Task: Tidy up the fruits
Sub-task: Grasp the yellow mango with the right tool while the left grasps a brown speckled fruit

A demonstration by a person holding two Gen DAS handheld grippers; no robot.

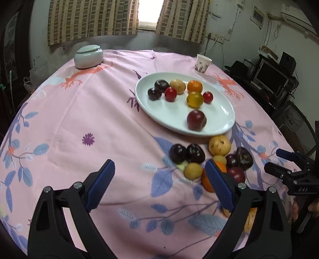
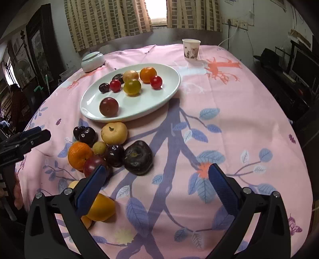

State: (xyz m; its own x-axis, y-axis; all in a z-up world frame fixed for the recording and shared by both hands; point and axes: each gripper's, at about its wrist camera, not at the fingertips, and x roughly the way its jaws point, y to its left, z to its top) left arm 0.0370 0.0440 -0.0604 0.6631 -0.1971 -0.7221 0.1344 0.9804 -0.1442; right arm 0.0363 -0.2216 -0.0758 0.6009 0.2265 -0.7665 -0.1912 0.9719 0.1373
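A pink tablecloth (image 2: 229,111), printed with blue leaves and orange branches, is spread over the table. A pale lidded jar (image 1: 88,56) is set near its far edge, well apart from a paper cup (image 2: 191,49). Striped curtains (image 1: 91,19) are hung behind, and a monitor (image 1: 271,76) is seen at the right.

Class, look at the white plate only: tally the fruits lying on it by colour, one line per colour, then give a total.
On the white plate:
Dark purple: 2
Bright red: 2
Orange: 1
Tan-yellow: 1
Yellow-green: 1
Reddish-maroon: 1
Total: 8
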